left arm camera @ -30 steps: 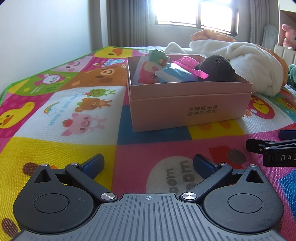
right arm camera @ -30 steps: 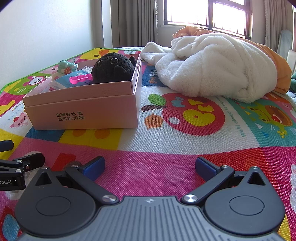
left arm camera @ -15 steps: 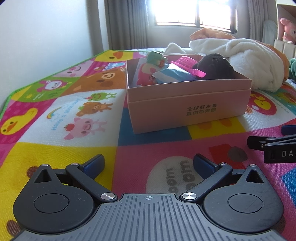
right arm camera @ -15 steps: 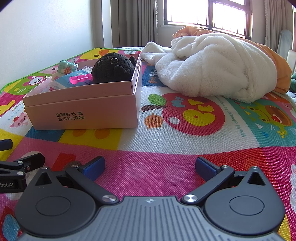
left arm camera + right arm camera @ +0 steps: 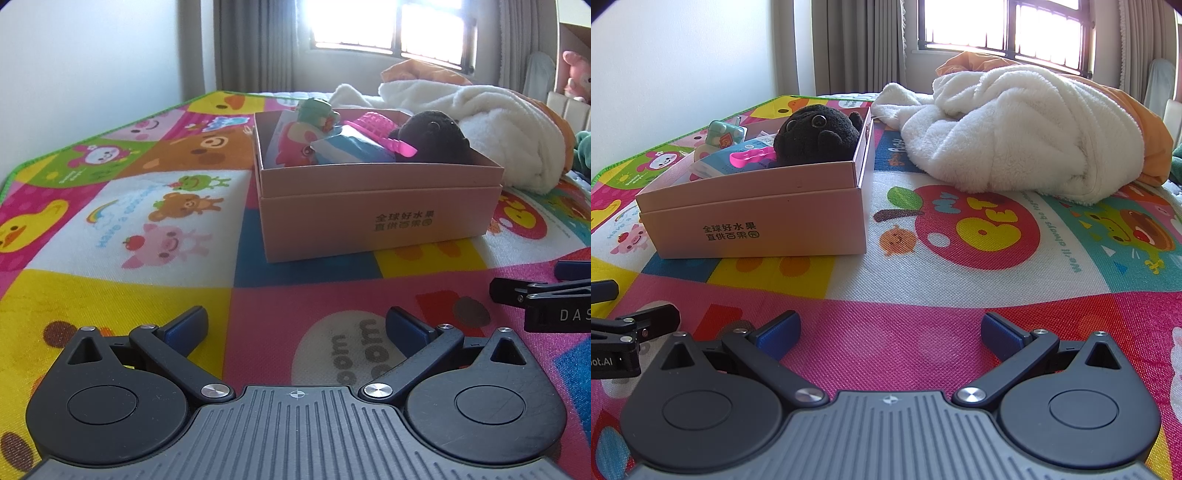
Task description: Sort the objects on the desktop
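Matt pink cardboard box; inside, fuzzy black plush toy. Beside box, fluffy white fleece blanket on woven-textured printed mat.

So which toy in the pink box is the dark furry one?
The black plush toy, at the box's right end beside the white blanket; the others are bright.

- Left hand-held gripper: black linkage arms, blue finger pads, silver pivot screws, two round black housings at 7 and 5 o'clock.
- Grey ribbed base plate at 6 o'clock, small crosshair mark at its top edge.
- Right hand-held gripper: identical build; white lettering "DAS" on its side, seen from the left wrist view.
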### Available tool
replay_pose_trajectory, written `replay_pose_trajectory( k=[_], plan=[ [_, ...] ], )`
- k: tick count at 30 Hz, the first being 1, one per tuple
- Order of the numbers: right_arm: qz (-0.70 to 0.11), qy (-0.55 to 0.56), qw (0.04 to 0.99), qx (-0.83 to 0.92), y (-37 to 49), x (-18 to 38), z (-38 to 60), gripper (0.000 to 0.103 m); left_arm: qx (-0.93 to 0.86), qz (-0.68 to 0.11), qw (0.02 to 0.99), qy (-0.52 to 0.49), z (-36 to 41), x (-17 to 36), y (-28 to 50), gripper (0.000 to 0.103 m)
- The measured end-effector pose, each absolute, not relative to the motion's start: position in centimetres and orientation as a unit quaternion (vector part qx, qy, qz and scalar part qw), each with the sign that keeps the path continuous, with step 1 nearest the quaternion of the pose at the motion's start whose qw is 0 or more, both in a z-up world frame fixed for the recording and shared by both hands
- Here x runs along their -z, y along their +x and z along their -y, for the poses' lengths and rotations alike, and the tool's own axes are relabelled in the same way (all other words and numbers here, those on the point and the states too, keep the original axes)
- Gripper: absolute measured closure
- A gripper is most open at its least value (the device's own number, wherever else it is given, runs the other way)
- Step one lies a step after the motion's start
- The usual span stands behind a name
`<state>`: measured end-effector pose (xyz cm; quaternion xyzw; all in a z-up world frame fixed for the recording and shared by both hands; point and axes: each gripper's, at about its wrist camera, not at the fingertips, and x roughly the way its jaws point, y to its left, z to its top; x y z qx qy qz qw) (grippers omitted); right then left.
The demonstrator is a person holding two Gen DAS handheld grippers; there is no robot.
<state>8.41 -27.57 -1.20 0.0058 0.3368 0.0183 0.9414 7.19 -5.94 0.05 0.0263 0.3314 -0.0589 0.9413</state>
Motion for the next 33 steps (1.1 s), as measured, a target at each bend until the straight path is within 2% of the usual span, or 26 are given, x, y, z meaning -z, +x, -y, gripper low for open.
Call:
replay_pose_trajectory(
  k=[33],
  plan=[
    [-0.337, 0.006, 0.941, -0.018, 8.36, 1.16, 27.56, 0.0, 0.06, -0.332, 0.941, 0.023, 5.8, -0.03, 7.24, 0.0]
  ],
)
